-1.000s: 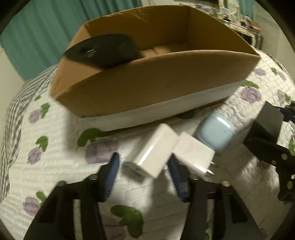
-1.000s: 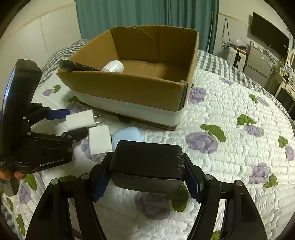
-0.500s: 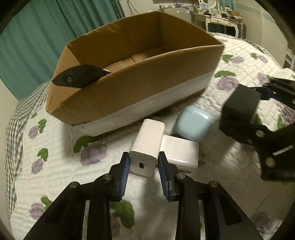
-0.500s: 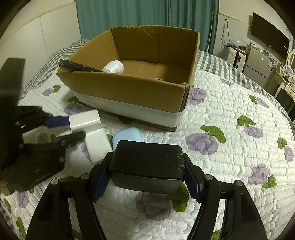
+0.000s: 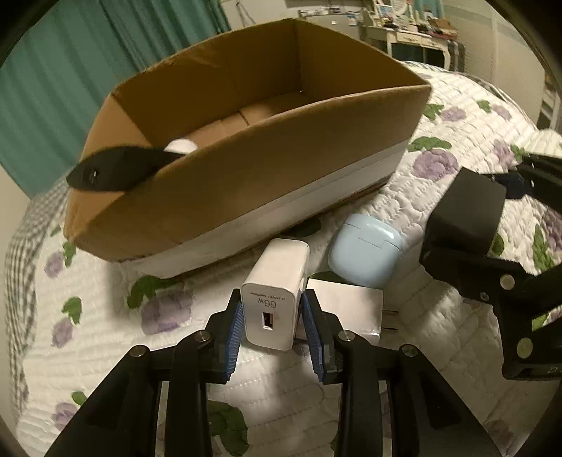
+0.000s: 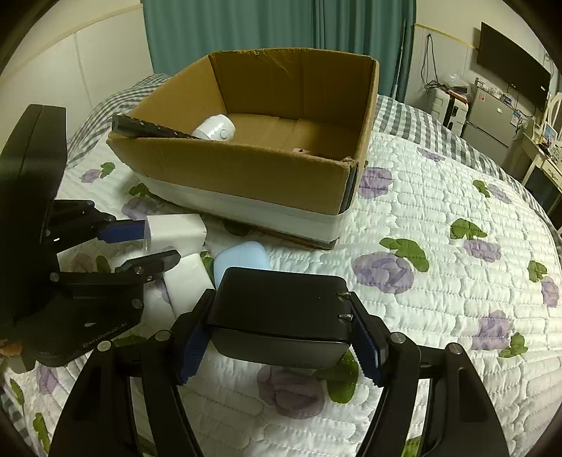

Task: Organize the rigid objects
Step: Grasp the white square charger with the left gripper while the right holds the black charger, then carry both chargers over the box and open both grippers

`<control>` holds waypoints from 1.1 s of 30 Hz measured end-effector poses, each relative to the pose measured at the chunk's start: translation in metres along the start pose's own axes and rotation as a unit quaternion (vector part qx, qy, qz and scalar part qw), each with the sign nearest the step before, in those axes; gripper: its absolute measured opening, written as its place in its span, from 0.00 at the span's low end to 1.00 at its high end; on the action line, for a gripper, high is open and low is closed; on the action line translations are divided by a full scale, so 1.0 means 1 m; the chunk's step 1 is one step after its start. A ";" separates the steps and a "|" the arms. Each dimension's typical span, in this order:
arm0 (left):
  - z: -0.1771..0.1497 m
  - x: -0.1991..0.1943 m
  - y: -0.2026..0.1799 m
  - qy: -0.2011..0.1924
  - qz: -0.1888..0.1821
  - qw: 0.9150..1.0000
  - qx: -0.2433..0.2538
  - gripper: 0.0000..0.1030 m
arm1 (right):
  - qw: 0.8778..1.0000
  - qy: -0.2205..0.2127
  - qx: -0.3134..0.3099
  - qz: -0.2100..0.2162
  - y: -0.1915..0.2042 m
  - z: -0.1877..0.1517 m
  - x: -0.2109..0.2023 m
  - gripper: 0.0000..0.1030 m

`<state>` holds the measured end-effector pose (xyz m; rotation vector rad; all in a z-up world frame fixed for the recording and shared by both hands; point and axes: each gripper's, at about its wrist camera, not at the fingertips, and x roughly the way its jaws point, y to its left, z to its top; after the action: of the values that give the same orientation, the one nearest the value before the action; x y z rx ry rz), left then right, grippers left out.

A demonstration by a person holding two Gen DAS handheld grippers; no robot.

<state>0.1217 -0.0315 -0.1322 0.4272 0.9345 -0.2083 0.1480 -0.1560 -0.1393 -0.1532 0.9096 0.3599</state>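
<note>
My left gripper is shut on a white 66W charger, held just above the quilt in front of the cardboard box. It also shows in the right wrist view. My right gripper is shut on a black case, seen in the left wrist view at the right. A second white charger and a light blue earbud case lie on the quilt beside them. The box holds a black remote leaning on its rim and a white round device.
The bed's floral quilt stretches to the right of the box. Teal curtains hang behind the box. A TV, a fridge and a desk stand at the far right.
My left gripper closed on the white charger and lifted it off the quilt, drawing it back. The right gripper has stayed still with the black case.
</note>
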 end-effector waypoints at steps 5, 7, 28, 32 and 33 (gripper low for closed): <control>-0.001 -0.013 0.010 -0.018 0.005 1.000 -0.015 0.28 | 1.000 -0.013 -0.002 -0.002 0.002 0.005 -0.010 0.68; 0.000 -0.028 0.017 -0.028 -0.004 0.999 -0.035 0.27 | 1.000 -0.026 -0.003 0.001 0.005 0.009 -0.019 0.68; 0.093 -0.110 0.079 -0.138 -0.041 0.983 -0.113 0.27 | 0.990 -0.138 -0.030 -0.006 0.000 0.118 -0.102 0.68; 0.120 -0.076 0.089 -0.125 -0.033 0.985 -0.116 0.27 | 0.989 -0.143 -0.035 -0.012 -0.007 0.147 -0.090 0.68; 0.127 -0.065 0.092 -0.119 -0.036 0.985 -0.120 0.27 | 0.989 -0.144 -0.035 -0.012 -0.008 0.152 -0.086 0.68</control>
<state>0.2092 -0.0059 0.0106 0.1417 0.7292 -0.2040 0.2160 -0.1419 0.0210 -0.1721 0.6101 0.3802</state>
